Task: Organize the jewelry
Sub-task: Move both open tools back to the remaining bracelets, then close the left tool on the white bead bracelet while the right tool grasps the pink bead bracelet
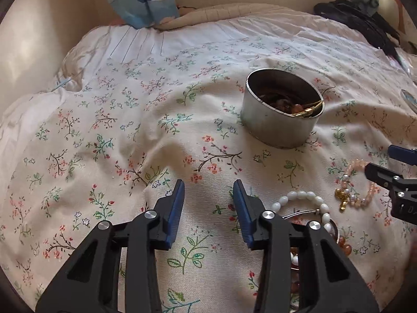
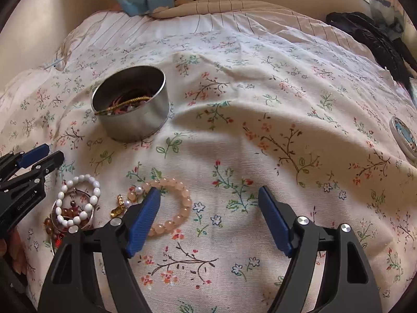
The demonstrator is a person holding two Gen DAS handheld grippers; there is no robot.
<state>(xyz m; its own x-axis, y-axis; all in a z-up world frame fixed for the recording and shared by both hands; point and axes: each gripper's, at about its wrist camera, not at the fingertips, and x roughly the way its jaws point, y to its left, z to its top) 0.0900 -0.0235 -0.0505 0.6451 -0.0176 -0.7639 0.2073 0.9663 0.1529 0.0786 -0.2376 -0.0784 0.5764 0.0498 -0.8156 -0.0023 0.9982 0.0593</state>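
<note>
Looks about half done: some pieces are already sitting in the tin [image 2: 130, 107] at 10 o'clock, while the pink bracelet [image 2: 169, 203], white bracelet [image 2: 78, 200] and amber beads are still being left out beside both wide-open, empty grippers [image 2: 208, 208] [image 1: 208, 200].

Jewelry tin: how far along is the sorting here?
Partly done. The round metal tin already holds cords and beaded pieces. Nothing is in hand: the left gripper and right gripper are both open and empty. Left on the bedspread: the pink bead bracelet, the white bead bracelet and amber beads beneath it.
</note>
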